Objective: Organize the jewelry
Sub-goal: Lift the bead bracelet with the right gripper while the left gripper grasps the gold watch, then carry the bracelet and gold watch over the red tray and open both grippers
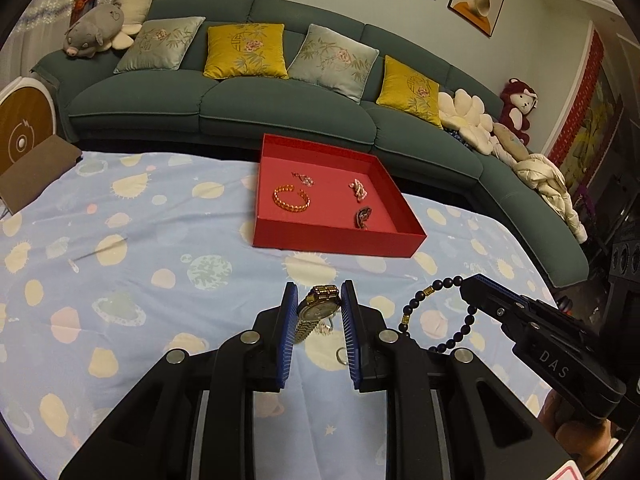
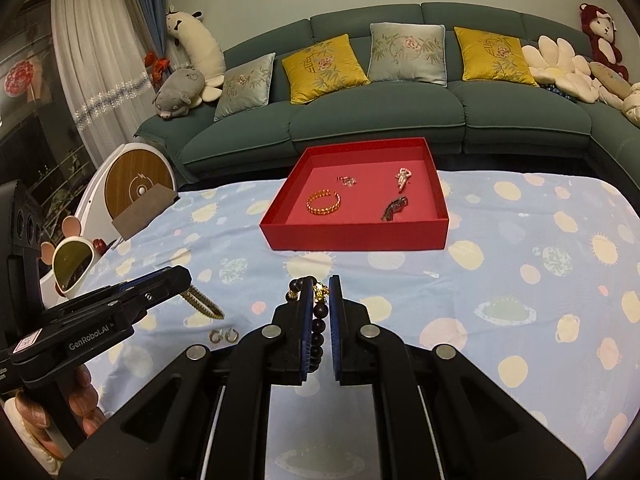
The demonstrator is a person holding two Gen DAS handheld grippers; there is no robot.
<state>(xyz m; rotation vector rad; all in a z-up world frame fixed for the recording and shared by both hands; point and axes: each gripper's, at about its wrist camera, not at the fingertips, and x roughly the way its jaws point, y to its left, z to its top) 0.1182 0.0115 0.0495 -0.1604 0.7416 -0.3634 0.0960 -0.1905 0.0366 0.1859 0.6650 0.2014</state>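
Seen from two wrist cameras over a table under a pale blue, planet-printed cloth point(image 1: 120, 220), with a red tray point(image 1: 338, 245) as the landmark. On the left, left gripper point(image 1: 319, 312) pinched narrowly on a gold wristwatch point(image 1: 318, 306), dial wedged between the blue pads, metal band hanging down toward the cloth, long axis running roughly back toward the holder. Below it on the cloth, two small silver hoop earrings point(image 2: 224, 335), on the near side of the tray and well apart from it. On the right, right gripper point(image 2: 321, 304) shut tight on a dark beaded bracelet point(image 2: 320, 320) with gold spacers, loop dangling beside and beneath the jaws. Red tray straight ahead of both grippers, beyond their tips, slightly nearer the right one by the look of it; both loads apparently lifted clear of the cloth, so likely next move a forward carry over the near wall. Inside the tray, left to right: an amber bead bracelet point(image 1: 291, 199), a small pinkish piece point(image 1: 303, 178), a pink beaded piece point(image 1: 358, 191), a dark hair clip point(image 1: 362, 218). Behind the tray, a teal sofa point(image 1: 280, 108) with cushions.
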